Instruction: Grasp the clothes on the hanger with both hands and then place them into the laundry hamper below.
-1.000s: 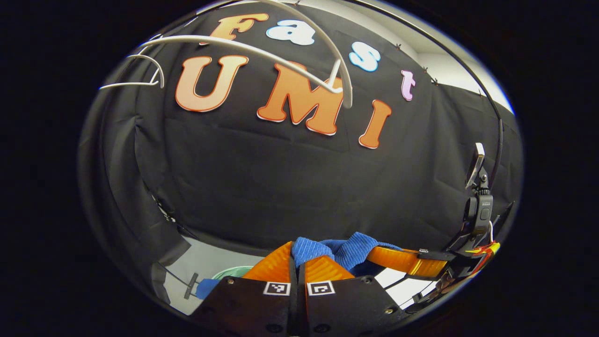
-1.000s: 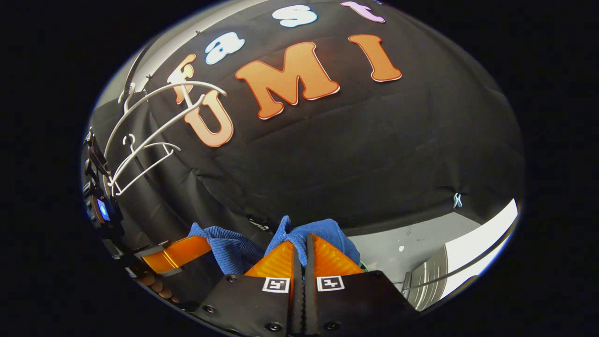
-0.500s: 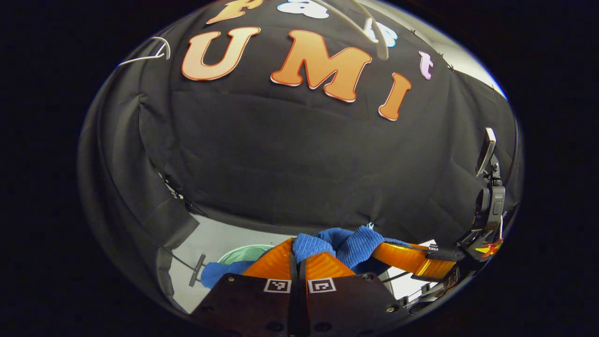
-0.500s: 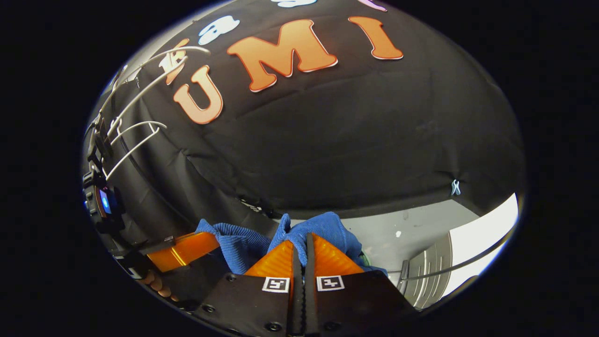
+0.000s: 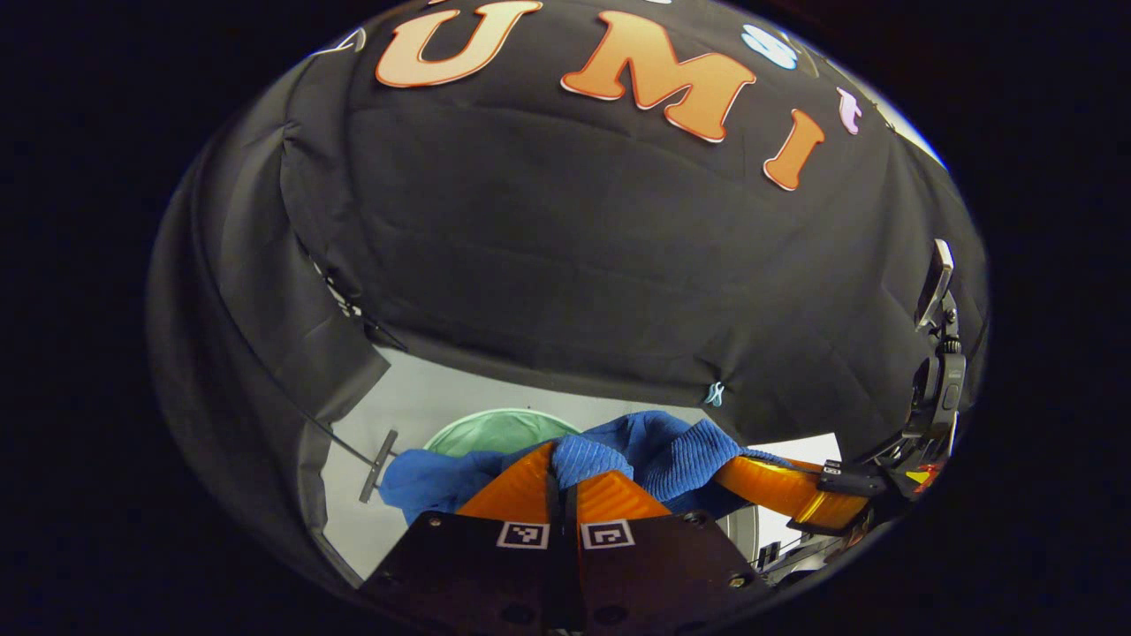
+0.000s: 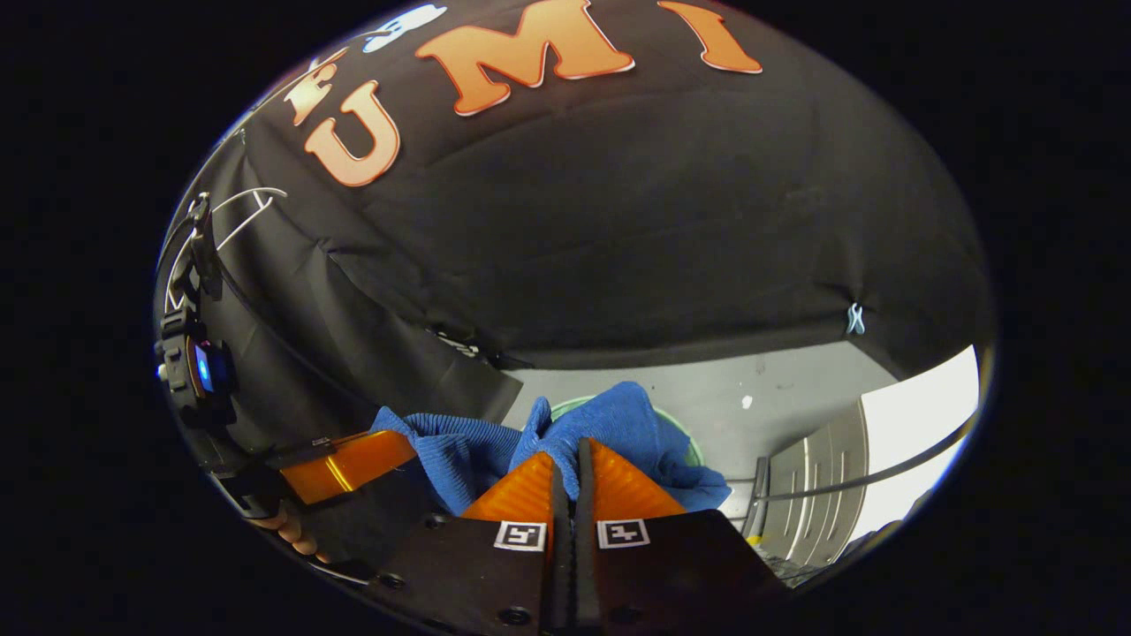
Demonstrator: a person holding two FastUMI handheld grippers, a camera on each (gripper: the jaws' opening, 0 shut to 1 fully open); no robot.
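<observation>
Already off the hanger, the blue garment (image 5: 658, 450) hung pinched in both the left gripper (image 5: 565, 466) and right gripper (image 6: 570, 459), above the green hamper (image 5: 495, 431), with only lowering and release left.

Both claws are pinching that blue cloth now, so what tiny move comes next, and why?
Probably lower both further: the left gripper and right gripper each pinch the ribbed blue cloth, which hangs above the round pale green hamper, not yet inside.
</observation>
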